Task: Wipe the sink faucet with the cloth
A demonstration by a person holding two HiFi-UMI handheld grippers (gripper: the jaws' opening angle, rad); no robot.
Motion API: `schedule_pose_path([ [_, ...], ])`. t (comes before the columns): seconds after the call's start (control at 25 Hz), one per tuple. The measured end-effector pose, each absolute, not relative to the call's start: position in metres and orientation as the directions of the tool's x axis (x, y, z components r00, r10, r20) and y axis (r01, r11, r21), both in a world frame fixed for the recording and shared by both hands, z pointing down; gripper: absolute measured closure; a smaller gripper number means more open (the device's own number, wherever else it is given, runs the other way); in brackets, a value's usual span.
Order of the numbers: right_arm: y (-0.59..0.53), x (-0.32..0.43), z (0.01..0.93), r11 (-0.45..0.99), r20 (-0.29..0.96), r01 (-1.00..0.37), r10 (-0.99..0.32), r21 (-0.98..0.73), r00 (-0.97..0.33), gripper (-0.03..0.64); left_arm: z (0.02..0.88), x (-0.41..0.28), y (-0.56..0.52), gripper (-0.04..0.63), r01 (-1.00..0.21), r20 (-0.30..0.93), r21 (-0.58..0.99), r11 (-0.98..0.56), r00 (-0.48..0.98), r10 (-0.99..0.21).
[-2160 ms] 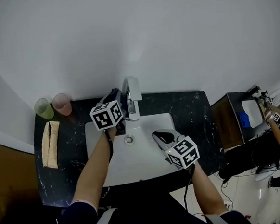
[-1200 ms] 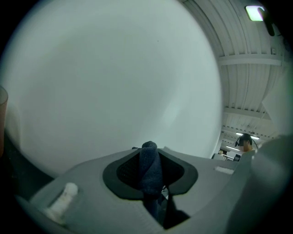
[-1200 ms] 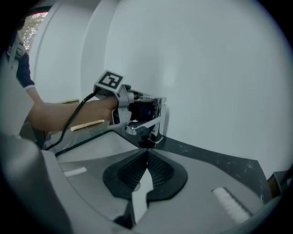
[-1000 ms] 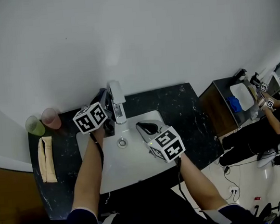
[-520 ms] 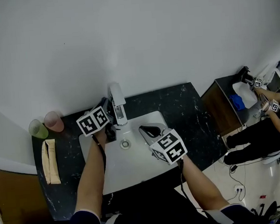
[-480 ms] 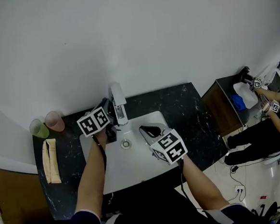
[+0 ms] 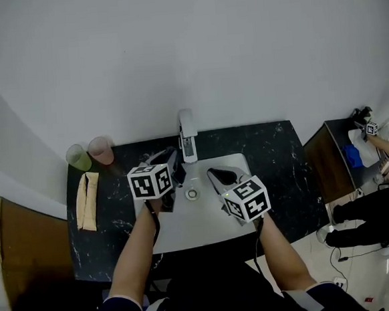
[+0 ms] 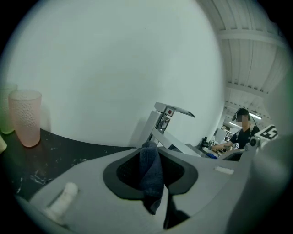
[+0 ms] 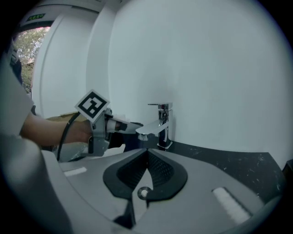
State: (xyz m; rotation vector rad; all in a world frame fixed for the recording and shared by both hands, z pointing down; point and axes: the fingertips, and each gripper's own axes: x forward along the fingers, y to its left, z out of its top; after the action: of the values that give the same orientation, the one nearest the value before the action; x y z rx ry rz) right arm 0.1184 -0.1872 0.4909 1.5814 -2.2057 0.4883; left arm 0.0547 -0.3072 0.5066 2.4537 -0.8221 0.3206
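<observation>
L gripper (image 8: 150, 155) clamped on dk blue cloth (image 8: 152, 179), faucet (image 8: 164, 127) behind it, pink cup (image 8: 25, 117) far left.

Grey tongs (image 9: 146, 157), marker cubes (image 7: 151, 180), perhaps navy sleeves (image 7: 116, 304)

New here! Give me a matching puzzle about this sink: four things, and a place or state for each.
1 dark blue cloth
2 pink cup
3 faucet
4 right gripper

A shut, empty
B at the back edge of the sink
C held in the left gripper
D beside the green cup

Pairs: 1-C, 2-D, 3-B, 4-A
</observation>
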Motion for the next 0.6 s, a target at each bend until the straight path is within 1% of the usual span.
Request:
schedule_pose_path([
  [0.2, -0.192, 0.116, 0.478, 0.304, 0.442, -0.949, -0.842, -0.081, -0.307, 0.611, 0.497, 0.039, -0.278, 0.512, -0.614, 0.384, 0.324, -0.719, 0.781, -0.493],
  [0.6, -0.189, 0.101, 0.434, 0.336, 0.28, -0.934, -0.892, -0.118, -0.356, 0.612, 0.447, 0.019, -0.231, 0.512, -0.601, 0.293, 0.271, -0.752, 0.796, -0.53],
])
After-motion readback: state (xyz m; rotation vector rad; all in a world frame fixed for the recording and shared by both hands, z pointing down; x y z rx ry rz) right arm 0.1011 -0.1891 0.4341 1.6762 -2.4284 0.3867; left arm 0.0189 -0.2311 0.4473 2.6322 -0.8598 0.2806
